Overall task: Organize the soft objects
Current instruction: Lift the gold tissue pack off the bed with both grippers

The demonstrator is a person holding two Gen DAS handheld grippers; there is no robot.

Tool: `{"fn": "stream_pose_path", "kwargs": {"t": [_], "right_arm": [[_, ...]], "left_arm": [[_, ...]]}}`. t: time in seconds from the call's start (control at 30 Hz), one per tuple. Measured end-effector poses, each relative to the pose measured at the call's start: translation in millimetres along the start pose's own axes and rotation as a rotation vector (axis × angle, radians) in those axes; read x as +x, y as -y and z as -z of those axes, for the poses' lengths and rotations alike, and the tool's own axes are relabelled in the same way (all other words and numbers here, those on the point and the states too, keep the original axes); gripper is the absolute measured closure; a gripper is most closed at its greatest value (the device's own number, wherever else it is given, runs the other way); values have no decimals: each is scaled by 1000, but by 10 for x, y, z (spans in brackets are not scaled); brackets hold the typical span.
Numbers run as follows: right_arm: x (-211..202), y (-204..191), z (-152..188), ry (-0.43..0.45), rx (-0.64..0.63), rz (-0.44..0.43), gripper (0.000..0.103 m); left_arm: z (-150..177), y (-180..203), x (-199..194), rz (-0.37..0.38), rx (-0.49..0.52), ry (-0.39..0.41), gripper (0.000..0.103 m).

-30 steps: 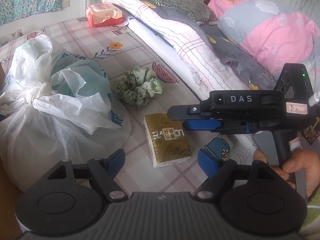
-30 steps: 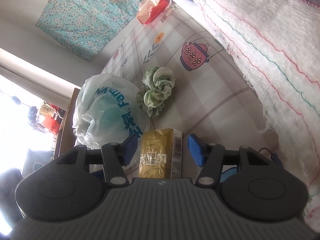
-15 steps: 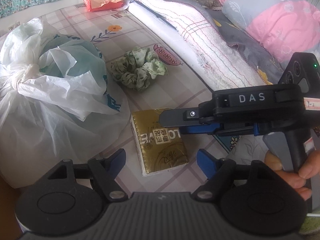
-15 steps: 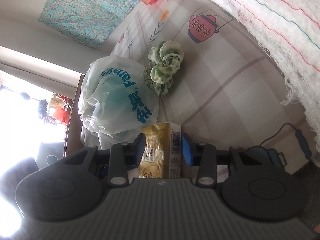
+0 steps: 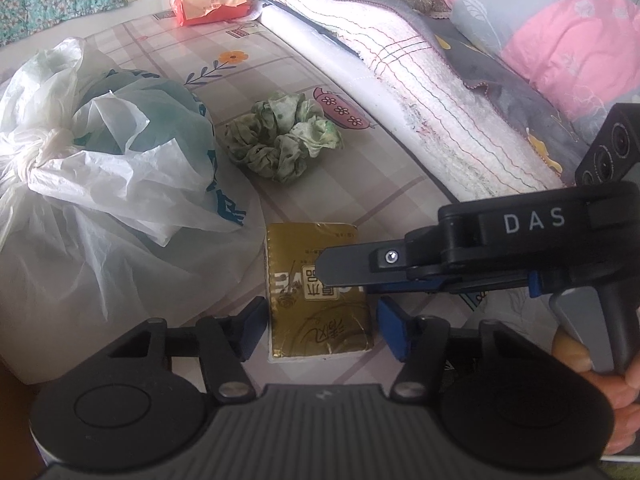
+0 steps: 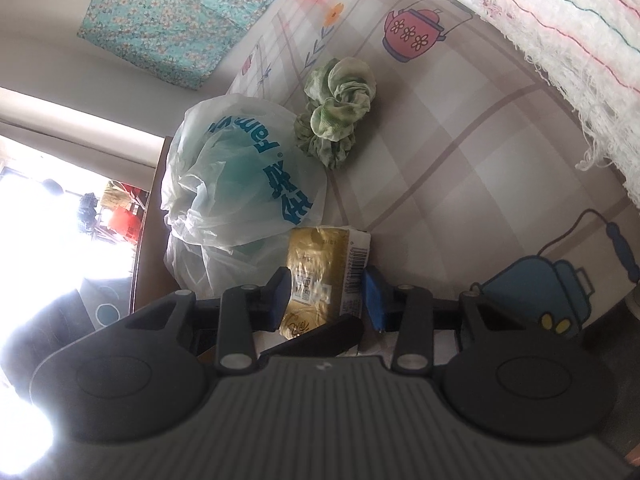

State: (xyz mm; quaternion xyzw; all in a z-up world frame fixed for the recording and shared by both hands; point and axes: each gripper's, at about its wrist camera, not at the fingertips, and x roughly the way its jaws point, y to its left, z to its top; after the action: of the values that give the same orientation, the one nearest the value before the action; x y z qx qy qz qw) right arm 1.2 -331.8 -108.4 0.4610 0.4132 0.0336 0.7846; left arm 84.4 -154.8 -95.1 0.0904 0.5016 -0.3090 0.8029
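Observation:
A gold tissue pack [image 5: 316,300] lies on the checked bed sheet; it also shows in the right wrist view [image 6: 316,276]. My left gripper [image 5: 320,324] is open, with its blue pads on either side of the pack's near end. My right gripper [image 6: 326,294] reaches in from the right over the pack, and its pads straddle the pack with the jaws narrowed close to its sides. A green scrunchie [image 5: 280,144] lies beyond the pack; it also shows in the right wrist view [image 6: 336,112]. A knotted white plastic bag [image 5: 100,184] sits to the left.
A red wipes pack [image 5: 208,2] lies at the far end of the bed. Folded blankets [image 5: 400,76] and a pink pillow [image 5: 560,36] run along the right side. The bed edge [image 6: 148,216] and a bright window are to the left in the right wrist view.
Both grippers have moved in on the gold tissue pack. The right gripper's jaws have narrowed around it. The left gripper now straddles its near end.

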Motion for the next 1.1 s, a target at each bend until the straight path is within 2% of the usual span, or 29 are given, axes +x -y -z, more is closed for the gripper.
{"fn": "stream_pose_path", "kwargs": {"t": [0.47,1.1], "right_arm": [[-175,-270,10,49,-54,-9,63],[-283,-868,140,88,-169,-38,63]], "left_arm": [[21,37,-331,1,6,102,43],[152,-73,-932,-24,-8,261,43]]}}
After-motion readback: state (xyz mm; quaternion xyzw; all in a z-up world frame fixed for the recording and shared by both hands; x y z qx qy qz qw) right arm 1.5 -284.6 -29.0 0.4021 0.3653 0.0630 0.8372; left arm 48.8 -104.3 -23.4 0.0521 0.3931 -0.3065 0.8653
